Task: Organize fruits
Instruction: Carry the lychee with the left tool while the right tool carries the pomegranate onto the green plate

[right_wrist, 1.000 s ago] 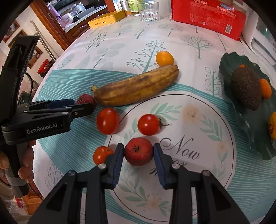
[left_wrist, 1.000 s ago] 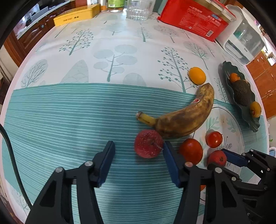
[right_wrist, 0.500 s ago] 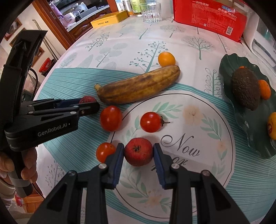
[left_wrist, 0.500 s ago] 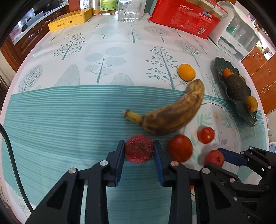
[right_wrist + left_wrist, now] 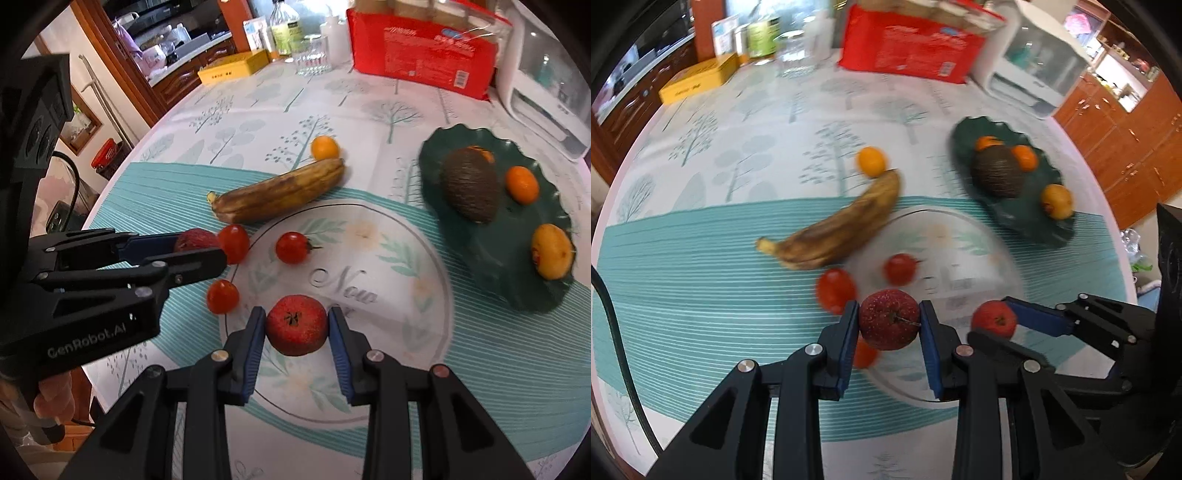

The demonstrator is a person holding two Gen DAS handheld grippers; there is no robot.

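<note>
My left gripper (image 5: pixel 889 325) is shut on a dark red apple-like fruit (image 5: pixel 889 317) and holds it above the tablecloth. Beside it, my right gripper (image 5: pixel 991 320) is shut on a second red fruit (image 5: pixel 993 316). The right wrist view shows that red fruit (image 5: pixel 297 325) pinched between the blue pads of the right gripper (image 5: pixel 297 330). There the left gripper (image 5: pixel 199 249) stands at the left with its fruit (image 5: pixel 195 239). A brown banana (image 5: pixel 280 192), an orange (image 5: pixel 324 147) and three tomatoes (image 5: pixel 293 247) lie on the table. A dark green plate (image 5: pixel 524 291) holds an avocado (image 5: pixel 469 188) and small oranges.
A red package (image 5: pixel 421 55), a white appliance (image 5: pixel 546 74), a glass (image 5: pixel 312 59) and a yellow box (image 5: pixel 234 68) line the far edge. A hand (image 5: pixel 51 398) grips the left tool. The table edge runs close at the near left.
The left jaws closed on the dark red fruit, then lifted it and carried it to the right. The right gripper rose with its red fruit. The view now takes in more of the green plate.
</note>
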